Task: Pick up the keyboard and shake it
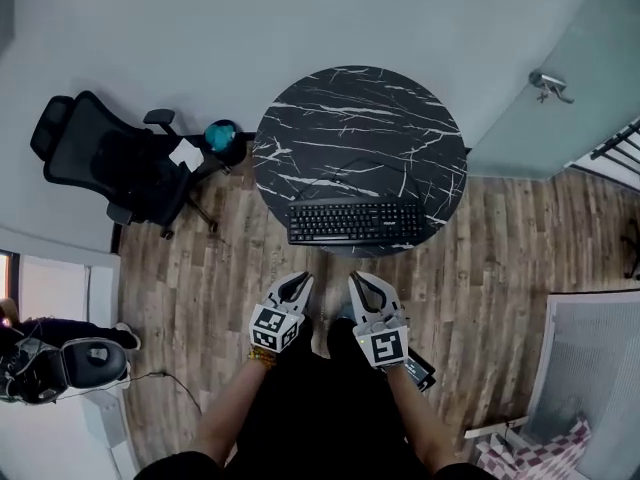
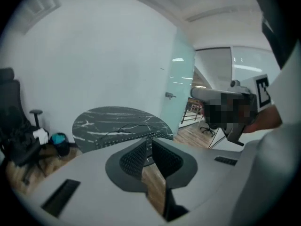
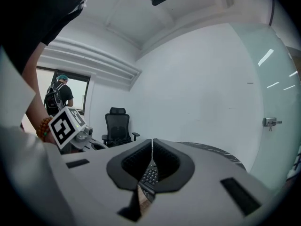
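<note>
A black keyboard [image 1: 356, 221] lies along the near edge of a round black marble table [image 1: 360, 118]. Both grippers hover over the wooden floor, short of the table. My left gripper [image 1: 301, 282] is shut and empty, below the keyboard's left half. My right gripper [image 1: 356, 281] is shut and empty too, just beside it. In the left gripper view the table [image 2: 117, 121] and the keyboard's edge [image 2: 127, 134] show beyond the closed jaws. In the right gripper view a patch of keyboard keys [image 3: 149, 175] shows under the closed jaws.
A black office chair [image 1: 110, 158] stands left of the table, with a teal object [image 1: 221, 136] beside it. A glass door with a handle [image 1: 548, 84] is at the right. A white grille panel [image 1: 590, 378] sits low right. A person with a backpack [image 3: 59, 97] stands far left.
</note>
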The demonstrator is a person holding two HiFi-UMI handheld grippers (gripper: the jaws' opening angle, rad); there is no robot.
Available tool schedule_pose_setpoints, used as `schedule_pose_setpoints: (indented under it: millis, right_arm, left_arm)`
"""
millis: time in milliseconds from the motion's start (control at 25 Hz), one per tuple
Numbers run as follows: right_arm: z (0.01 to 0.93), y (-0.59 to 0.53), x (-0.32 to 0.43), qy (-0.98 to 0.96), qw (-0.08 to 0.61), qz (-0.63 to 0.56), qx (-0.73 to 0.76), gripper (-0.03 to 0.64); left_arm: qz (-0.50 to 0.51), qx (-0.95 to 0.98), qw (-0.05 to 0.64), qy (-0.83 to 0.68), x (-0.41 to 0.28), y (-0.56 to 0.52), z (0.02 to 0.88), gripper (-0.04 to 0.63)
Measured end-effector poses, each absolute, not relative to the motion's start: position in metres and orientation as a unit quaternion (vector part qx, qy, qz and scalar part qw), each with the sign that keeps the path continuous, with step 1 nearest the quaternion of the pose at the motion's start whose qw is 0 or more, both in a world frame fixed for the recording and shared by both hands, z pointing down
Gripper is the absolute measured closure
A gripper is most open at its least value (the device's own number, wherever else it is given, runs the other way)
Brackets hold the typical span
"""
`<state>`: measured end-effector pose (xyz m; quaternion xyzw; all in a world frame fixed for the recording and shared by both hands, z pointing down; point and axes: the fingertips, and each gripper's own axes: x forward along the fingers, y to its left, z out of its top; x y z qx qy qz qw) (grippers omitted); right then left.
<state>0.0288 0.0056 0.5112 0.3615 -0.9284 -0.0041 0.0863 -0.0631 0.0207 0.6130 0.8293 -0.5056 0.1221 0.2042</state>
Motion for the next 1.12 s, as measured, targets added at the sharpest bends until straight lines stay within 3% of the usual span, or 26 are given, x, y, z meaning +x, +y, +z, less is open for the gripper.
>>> schedule_pose_setpoints:
  millis: [240,400,680,880,1120]
  right_arm:
    - [0.533,-0.015,0.028,-0.920,0.130,0.003,0.369,0.586]
    - [0.537,-0.028,0.016,-0.913,0.137,0.007,0.384,0.586]
    - [0.536,-0.039,-0.016,-0.898,0.146,0.040,0.413,0.586]
    - [0.552,-0.038,-0.034,-0.898,0.151,0.059,0.410,0.586]
    - [0.568,-0.032,-0.049,-0.899,0.194,0.075,0.386,0.586]
  left_arm:
    - [0.014,0.751,0.435,-0.497,-0.114,-0.006,0.697,0.564]
    - [-0.074,0.685,0.532,-0.492,-0.154,-0.029,0.744,0.475]
    - [-0.109,0.634,0.602,-0.472,-0.173,-0.051,0.804,0.428]
    - [-0.136,0.644,0.604,-0.449,-0.174,-0.073,0.814,0.379]
    - [-0.174,0.634,0.601,-0.455,-0.176,-0.098,0.818,0.397]
